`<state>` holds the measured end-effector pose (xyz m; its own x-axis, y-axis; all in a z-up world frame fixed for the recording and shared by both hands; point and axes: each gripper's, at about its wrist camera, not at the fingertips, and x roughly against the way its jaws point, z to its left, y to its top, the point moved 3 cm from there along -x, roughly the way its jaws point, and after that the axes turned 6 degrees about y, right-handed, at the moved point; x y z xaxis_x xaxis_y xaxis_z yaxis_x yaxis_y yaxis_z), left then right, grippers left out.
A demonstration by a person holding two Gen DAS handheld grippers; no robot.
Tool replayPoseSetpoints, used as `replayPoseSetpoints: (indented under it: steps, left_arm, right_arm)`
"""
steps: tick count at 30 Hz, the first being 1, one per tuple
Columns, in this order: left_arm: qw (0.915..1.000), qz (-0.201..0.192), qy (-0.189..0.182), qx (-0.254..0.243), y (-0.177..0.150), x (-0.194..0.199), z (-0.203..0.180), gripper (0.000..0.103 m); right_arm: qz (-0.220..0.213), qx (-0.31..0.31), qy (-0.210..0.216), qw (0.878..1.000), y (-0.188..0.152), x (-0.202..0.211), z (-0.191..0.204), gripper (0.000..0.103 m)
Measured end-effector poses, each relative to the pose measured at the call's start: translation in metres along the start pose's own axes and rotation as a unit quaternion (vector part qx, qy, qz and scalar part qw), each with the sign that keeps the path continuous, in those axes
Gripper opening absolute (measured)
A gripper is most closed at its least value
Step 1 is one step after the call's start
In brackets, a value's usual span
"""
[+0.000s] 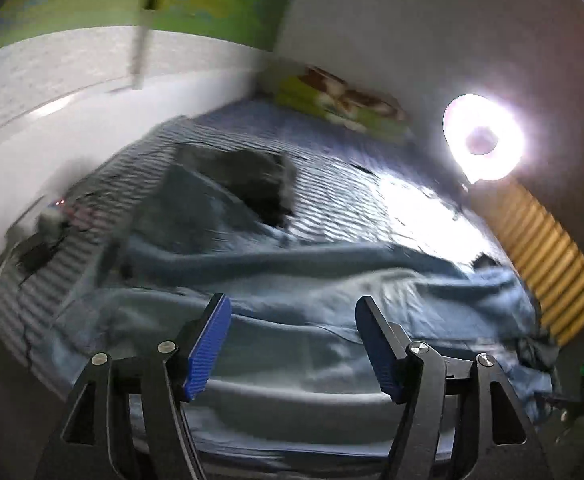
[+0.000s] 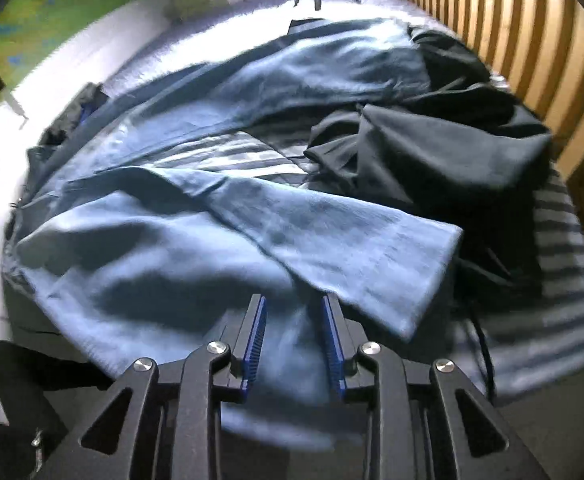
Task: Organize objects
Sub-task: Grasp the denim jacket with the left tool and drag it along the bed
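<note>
Both views blur: left tool point(image 1: 292, 312) gapes wide and empty, right tool point(image 2: 294, 308) stands narrow over crumpled light-blue cloth garment point(image 2: 219, 240), grip unclear.

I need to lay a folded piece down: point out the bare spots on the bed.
Bare striped sheet lies beyond the blue garment, between the dark cloth and the ring lamp, up to the green pillow. A small striped patch shows between the blue garment's folds. The side by the slatted headboard is crowded with the black garment.
</note>
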<state>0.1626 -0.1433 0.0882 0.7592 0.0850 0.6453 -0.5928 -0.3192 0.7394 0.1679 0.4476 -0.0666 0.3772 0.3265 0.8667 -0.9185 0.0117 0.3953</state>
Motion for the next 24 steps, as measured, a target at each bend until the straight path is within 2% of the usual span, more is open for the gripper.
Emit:
replayPoseSetpoints:
  steps: [2, 4, 5, 6, 8, 10, 12, 16, 20, 21, 24]
  left_arm:
    - [0.9997, -0.003, 0.009, 0.022, 0.001, 0.006, 0.023, 0.069]
    - [0.9984, -0.015, 0.042, 0.034, 0.002, 0.014, 0.051, 0.071]
    - [0.9969, -0.021, 0.061, 0.045, 0.002, 0.017, 0.067, 0.075]
    - [0.9952, -0.023, 0.076, 0.057, 0.001, 0.018, 0.085, 0.079]
    - [0.9917, -0.018, 0.104, 0.073, -0.003, 0.018, 0.118, 0.08]
    - [0.987, -0.007, 0.135, 0.087, -0.012, 0.013, 0.152, 0.081]
    - [0.9825, 0.014, 0.148, 0.113, -0.024, 0.003, 0.184, 0.082]
    - [0.9721, 0.063, 0.149, 0.17, -0.053, -0.025, 0.237, 0.082]
    - [0.9621, 0.099, 0.146, 0.208, -0.08, -0.05, 0.268, 0.082]
    - [0.9608, 0.104, 0.147, 0.211, -0.084, -0.054, 0.27, 0.082]
    - [0.9604, 0.111, 0.15, 0.207, -0.091, -0.064, 0.273, 0.082]
  right_arm:
    - [-0.016, -0.024, -0.019, 0.999, 0.024, -0.008, -0.011, 0.024]
    - [-0.076, -0.051, -0.093, 0.991, 0.053, 0.002, -0.029, 0.024]
    - [-0.104, -0.074, -0.118, 0.985, 0.067, 0.01, -0.039, 0.025]
    - [-0.112, -0.088, -0.119, 0.983, 0.074, 0.014, -0.044, 0.025]
    - [-0.117, -0.095, -0.092, 0.984, 0.077, 0.025, -0.039, 0.025]
    - [-0.111, -0.076, -0.077, 0.988, 0.069, 0.032, -0.023, 0.025]
    - [-0.102, -0.042, -0.064, 0.992, 0.049, 0.038, 0.003, 0.025]
    - [-0.063, 0.038, -0.006, 0.997, 0.011, 0.028, 0.073, 0.027]
    - [-0.018, 0.141, 0.023, 0.99, -0.022, 0.007, 0.15, 0.035]
    - [-0.011, 0.163, 0.028, 0.986, -0.026, 0.0, 0.164, 0.039]
    - [0.009, 0.221, 0.026, 0.975, -0.036, -0.023, 0.206, 0.04]
